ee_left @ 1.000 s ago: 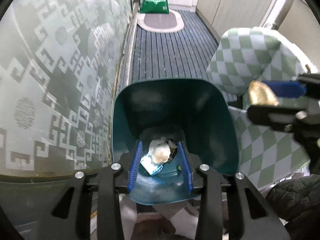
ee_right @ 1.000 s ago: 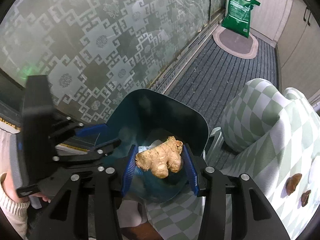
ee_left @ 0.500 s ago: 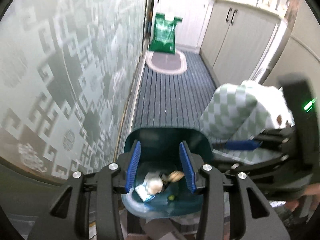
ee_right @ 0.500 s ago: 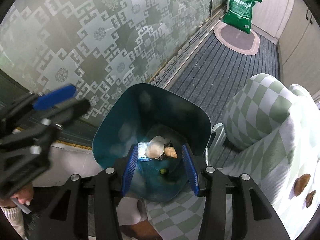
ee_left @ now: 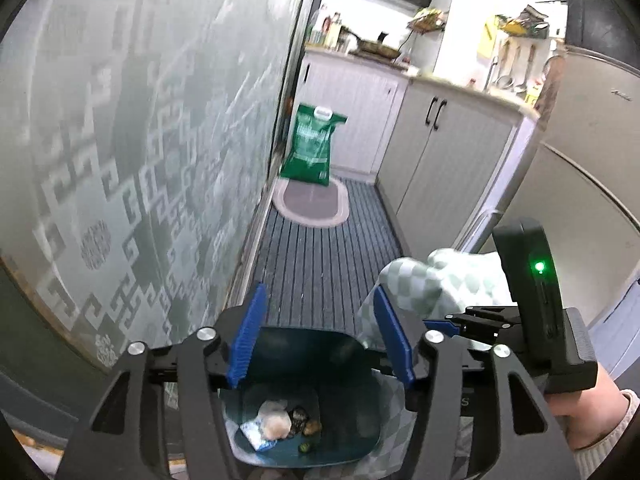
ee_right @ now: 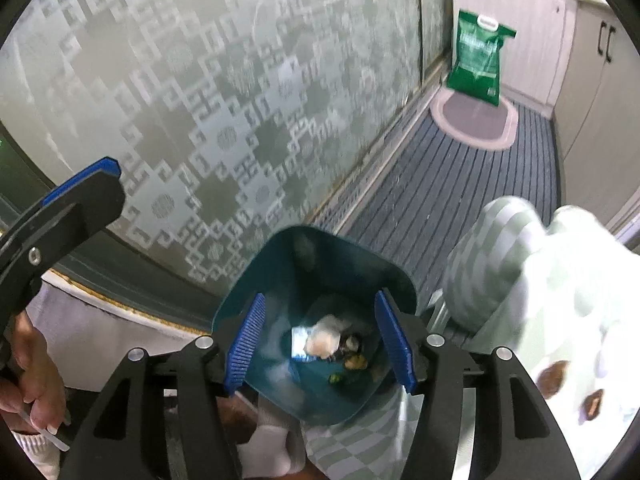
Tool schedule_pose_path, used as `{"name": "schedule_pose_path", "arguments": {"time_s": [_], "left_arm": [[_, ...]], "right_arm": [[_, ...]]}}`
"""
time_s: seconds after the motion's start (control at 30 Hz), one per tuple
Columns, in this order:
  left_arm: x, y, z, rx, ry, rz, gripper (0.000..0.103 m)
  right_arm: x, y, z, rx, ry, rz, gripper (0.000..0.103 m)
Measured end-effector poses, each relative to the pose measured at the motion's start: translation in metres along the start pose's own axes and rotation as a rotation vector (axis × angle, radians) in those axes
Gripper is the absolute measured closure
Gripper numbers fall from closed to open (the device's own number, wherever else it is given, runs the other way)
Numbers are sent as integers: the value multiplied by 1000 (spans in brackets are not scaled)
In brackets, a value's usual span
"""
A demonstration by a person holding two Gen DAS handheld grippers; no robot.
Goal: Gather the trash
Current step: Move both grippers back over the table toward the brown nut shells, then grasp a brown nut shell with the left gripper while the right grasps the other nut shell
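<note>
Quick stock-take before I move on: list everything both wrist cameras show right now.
Bin: one, teal, on the floor below both grippers.
Trash: small mixed pile, white, blue and brown, at the bin's bottom.
Cloth: one, green-white checked, right of the bin.
Brown scraps: two, on the cloth.
Bag: one, green, by the far cabinets.
Mat: one, oval, grey-pink, under the bag.
Left gripper: jaws open, empty.
Right gripper: jaws open, empty.

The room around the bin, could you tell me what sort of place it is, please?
Most likely a home kitchen: a counter crowded with bottles and a pan, cabinets under it, and what looks like a fridge on the right. A frosted glass door runs along the left.
</note>
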State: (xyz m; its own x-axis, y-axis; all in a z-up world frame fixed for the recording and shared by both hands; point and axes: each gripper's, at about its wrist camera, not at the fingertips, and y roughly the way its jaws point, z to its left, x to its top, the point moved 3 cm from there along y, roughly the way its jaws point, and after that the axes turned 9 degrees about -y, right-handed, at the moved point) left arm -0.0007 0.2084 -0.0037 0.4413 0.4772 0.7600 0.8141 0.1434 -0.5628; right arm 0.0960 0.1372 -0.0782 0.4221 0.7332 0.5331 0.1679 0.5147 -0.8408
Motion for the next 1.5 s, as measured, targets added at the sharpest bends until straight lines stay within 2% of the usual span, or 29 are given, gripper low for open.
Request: {"name": "schedule_pose_path", "arguments": {"time_s": [0.27,0.67,0.9,1.13,1.23,1.37,1.5], "left_arm": [[7,-8,-25,-59,28,-71,32],[-5,8,-51,-42,72,-37,29],[-14,27,-81,-52,127,9,29],[-34,46,-107,-30,214,68,29],[-39,51,-115,-40,223,88,29],[-44,56,-127,-56,236,107,29],[-51,64,-136,-54,259,131,29]], "right_arm": [[-6,-43,-30,-46,38,-93,44],[-38,-102,-82,-152,114,-191,41],[-61,-119,-104,-190,137,-200,41],[-86,-125,-124,-203,164,-188,42],[-93,-120,-129,-203,164,-173,49],[-99,-110,-131,-210,141,-149,50],[-102,-98,-131,-222,111,-124,57]]}}
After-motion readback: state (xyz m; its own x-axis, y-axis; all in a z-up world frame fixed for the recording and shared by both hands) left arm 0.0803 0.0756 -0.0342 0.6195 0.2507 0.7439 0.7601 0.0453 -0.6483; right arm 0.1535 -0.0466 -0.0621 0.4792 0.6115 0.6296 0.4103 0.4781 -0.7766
